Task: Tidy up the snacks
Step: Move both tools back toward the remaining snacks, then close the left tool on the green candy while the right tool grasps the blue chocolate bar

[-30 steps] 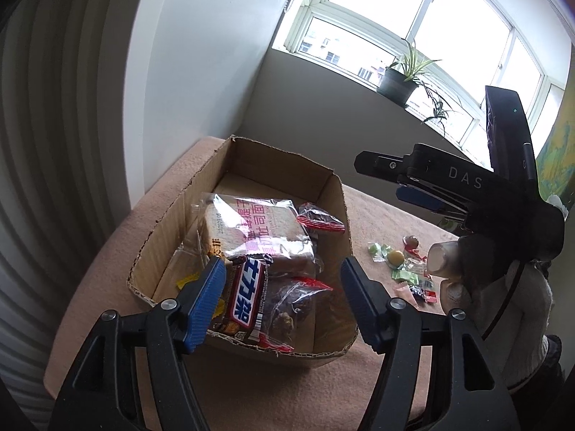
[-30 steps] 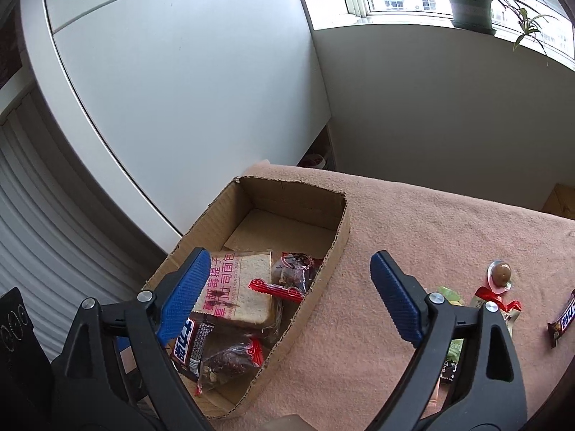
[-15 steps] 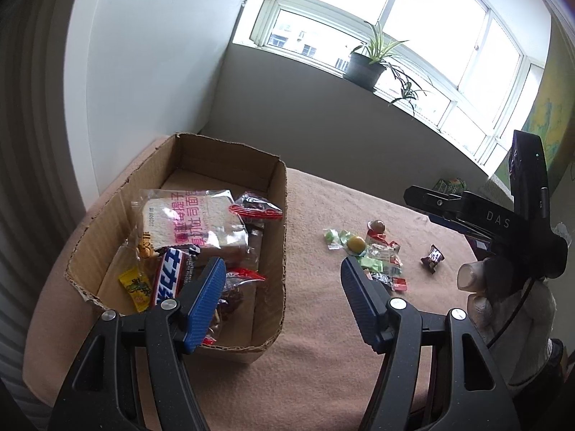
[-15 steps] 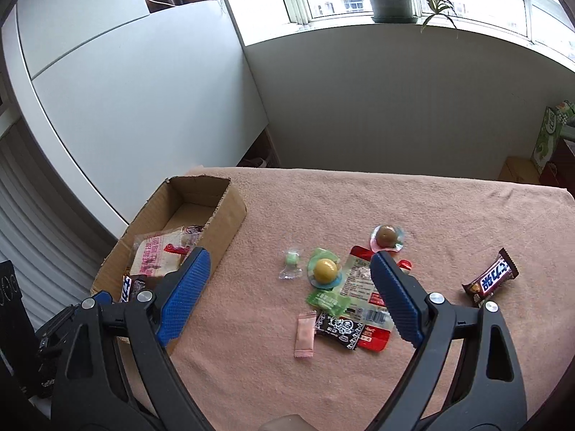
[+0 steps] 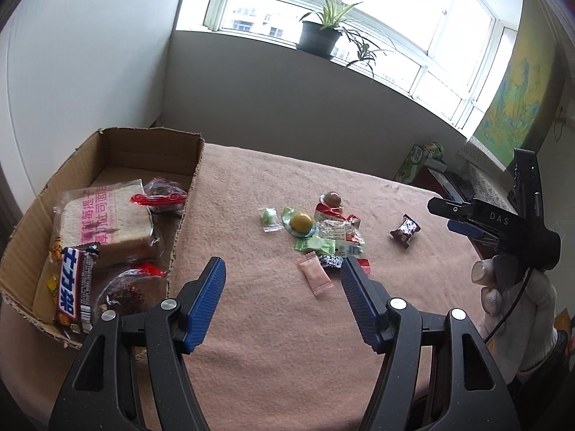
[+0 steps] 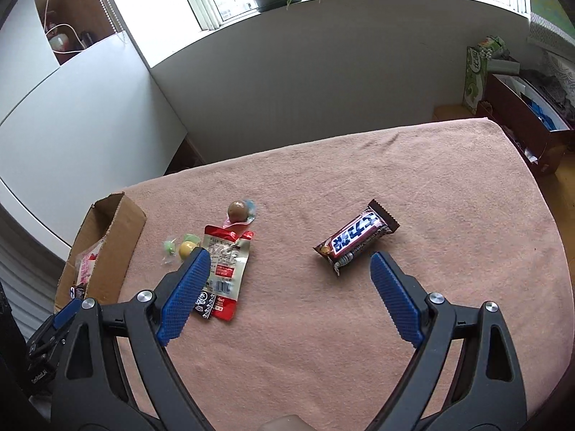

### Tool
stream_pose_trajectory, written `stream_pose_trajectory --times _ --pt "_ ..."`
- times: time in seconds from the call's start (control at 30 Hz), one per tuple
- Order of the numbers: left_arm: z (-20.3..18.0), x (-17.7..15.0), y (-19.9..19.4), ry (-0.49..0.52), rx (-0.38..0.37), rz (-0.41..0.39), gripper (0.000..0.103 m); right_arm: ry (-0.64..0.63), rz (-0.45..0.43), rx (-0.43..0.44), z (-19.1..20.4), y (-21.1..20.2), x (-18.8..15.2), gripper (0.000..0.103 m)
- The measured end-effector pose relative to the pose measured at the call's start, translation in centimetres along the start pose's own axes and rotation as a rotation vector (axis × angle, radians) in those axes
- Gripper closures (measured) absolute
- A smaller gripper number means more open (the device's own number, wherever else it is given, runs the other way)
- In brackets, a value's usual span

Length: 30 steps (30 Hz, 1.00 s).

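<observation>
Both views have swung away from the brown cardboard box (image 5: pixel 107 194) to the loose snacks on the pink-clothed surface (image 6: pixel 359 323), so another pick looks next. The right tool (image 6: pixel 287 276) hangs wide and empty just short of the brown-wrapped chocolate bar (image 6: pixel 355 239), whose long axis runs diagonally, near-left to far-right. The left tool (image 5: pixel 282 300), equally wide, hovers over the pink sachet (image 5: pixel 314 274).

Left hand-held gripper (image 5: pixel 283 267) and right hand-held gripper (image 6: pixel 290 256) both spread wide, gripping nothing.
</observation>
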State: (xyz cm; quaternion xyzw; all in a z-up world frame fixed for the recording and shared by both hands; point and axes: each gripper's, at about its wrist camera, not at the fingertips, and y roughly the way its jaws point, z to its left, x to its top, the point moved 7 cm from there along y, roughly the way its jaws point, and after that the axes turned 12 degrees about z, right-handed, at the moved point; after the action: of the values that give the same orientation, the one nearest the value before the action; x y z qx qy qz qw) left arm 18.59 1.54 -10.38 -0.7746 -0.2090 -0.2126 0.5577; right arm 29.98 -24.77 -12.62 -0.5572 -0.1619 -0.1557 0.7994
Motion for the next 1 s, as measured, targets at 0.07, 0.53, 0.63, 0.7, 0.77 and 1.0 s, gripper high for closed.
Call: stream_pose_trajectory --times 0.07,0.53,0.63,0.7,0.77,1.0 --pt "-0.6 0.2 0.8 0.009 -0.001 0.012 0.037 0.025 0.018 0.007 -1.0 0.6 0.1 0.010" --pt "-0.9 1.9 5.6 0.012 -0.001 0.078 0.048 0.131 0.111 0.035 -4.5 5.3 1.4 0.017" --pt "-0.6 2.4 6.6 -0.002 -0.002 0.090 0.051 0.121 0.126 0.034 -4.3 6.2 1.8 0.025" --pt "-0.5 2.8 7.3 -0.012 -0.002 0.097 0.053 0.114 0.140 0.034 -4.2 6.7 2.0 0.032" --pt "-0.4 3.2 8.0 -0.017 0.005 0.105 0.059 0.107 0.146 0.034 -4.0 7.2 2.2 0.033" --pt "0.1 4.2 10.3 -0.039 0.038 0.122 0.062 0.076 0.153 0.020 -3.6 8.3 2.7 0.033"
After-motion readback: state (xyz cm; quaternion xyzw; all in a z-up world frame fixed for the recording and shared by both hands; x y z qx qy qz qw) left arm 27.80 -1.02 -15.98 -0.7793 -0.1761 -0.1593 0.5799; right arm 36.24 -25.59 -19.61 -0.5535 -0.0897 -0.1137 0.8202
